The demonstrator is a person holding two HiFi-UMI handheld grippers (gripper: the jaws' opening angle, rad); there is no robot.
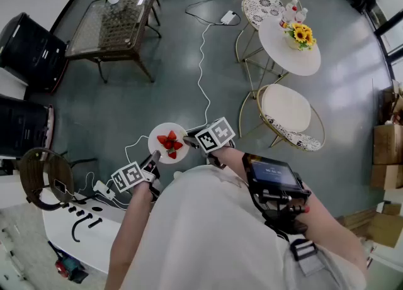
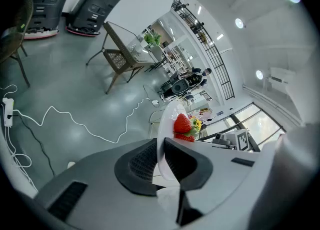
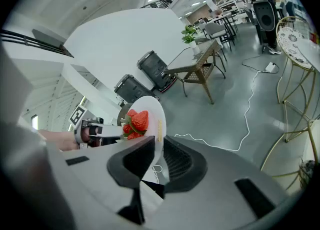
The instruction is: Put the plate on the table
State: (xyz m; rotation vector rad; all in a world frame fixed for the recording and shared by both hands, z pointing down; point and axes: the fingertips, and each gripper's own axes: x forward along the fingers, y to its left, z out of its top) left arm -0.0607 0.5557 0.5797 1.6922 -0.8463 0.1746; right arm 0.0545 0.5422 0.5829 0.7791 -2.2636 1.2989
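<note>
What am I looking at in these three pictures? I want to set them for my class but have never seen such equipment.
There is no robot here. A person holds a two-jaw tool in each hand: the left hand-held gripper and the right hand-held gripper. The head view comes from a camera on the person's head, looking down. The other two come from cameras riding on the grippers, each looking along its own jaws. Both grippers are shut on opposite edges of a white plate carrying strawberries, held in the air above the grey floor. Further off stands a round white table with sunflowers.
</note>
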